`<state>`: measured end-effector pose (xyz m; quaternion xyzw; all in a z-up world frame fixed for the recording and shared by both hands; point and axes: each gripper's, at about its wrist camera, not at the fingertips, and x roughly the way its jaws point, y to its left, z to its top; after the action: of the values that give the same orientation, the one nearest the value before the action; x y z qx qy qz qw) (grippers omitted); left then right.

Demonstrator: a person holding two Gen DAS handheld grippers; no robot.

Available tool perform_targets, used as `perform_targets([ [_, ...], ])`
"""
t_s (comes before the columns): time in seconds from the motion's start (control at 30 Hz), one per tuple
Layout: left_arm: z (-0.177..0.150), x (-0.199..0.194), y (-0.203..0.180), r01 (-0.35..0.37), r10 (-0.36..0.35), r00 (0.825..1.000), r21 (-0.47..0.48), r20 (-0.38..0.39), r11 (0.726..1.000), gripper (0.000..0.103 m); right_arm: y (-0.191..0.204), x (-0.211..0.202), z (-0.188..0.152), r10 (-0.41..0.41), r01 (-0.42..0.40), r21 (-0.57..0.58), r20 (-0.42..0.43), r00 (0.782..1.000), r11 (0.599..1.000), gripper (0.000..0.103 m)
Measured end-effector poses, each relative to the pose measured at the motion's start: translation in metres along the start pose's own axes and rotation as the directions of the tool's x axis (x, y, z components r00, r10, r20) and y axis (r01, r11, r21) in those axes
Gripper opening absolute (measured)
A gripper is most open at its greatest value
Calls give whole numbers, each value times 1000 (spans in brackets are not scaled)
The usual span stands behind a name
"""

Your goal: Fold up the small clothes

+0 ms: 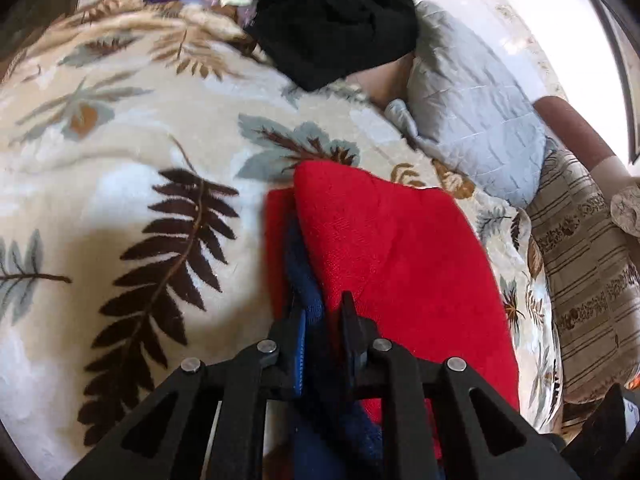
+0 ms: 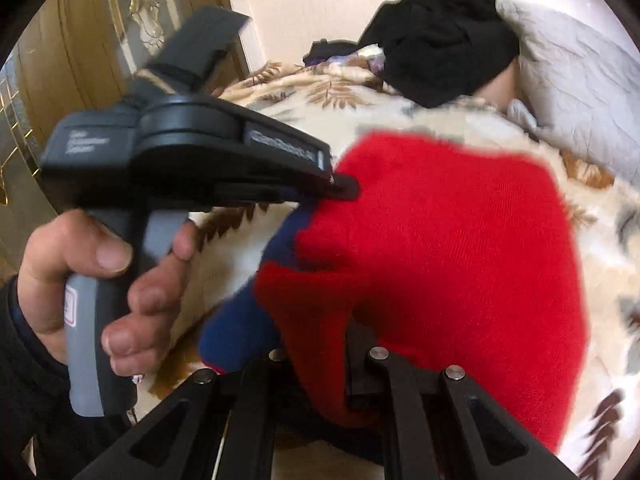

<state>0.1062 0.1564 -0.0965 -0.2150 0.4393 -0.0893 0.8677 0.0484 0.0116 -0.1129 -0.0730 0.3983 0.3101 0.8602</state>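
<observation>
I'm mid-fold: my left claw (image 1: 322, 320) and right claw (image 2: 316, 360) are both clamped on the red-and-navy knit garment (image 1: 400, 248), which next needs laying flat on the bed's leaf-print blanket (image 1: 120, 140)

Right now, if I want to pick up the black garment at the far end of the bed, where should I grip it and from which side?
Probably from above, on a raised fold near the middle of the black garment. It lies crumpled in a heap on the leaf-print blanket, partly against the grey pillow, so no flat edge or corner shows. Both grippers are now shut on the red garment.
</observation>
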Motion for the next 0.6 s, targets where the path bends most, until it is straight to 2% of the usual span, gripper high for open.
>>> perform_targets([
  [0.17, 11, -25, -17, 37, -40, 994, 32, 101, 999, 14, 7, -23, 17, 0, 2, -19, 71, 997, 1000, 10],
  [0.23, 8, -17, -8, 14, -15, 997, 16, 75, 1000, 14, 11, -15, 16, -7, 8, -35, 52, 999, 999, 12],
  [0.3, 1, 8, 11, -33, 33, 999, -30, -23, 999, 17, 10, 7, 6, 8, -8, -32, -23, 1000, 999, 14],
  [0.33, -3, 10, 18, -24, 23, 999, -46, -26, 999, 21, 9, 13, 0, 9, -10, -30, -35, 999, 1000, 15],
  [0.37, -3, 7, 19, -19, 18, 1000, -52, -15, 998, 23, 10, 13, -3, -2, 1, -41, -10, 1000, 999, 16],
  [0.4, -2, 4, 19, -16, 15, 1000, -51, -18, 999, 26, 12, 9, -5, -1, 2, -52, 16, 1000, 999, 20],
  [0.5, 0, -1, 15, -43, 43, 999, -33, -25, 999, 27, 16, 4, -5, 57, -57, -53, -1, 998, 997, 47],
  [0.53, -1, -5, 13, -52, 51, 998, -32, -23, 998, 26, 18, 2, -6, 62, -62, -55, 0, 998, 997, 52],
  [0.6, -5, -23, 6, -40, 40, 999, -36, 4, 999, 25, 19, -3, -12, 65, -65, -56, 10, 998, 996, 52],
])
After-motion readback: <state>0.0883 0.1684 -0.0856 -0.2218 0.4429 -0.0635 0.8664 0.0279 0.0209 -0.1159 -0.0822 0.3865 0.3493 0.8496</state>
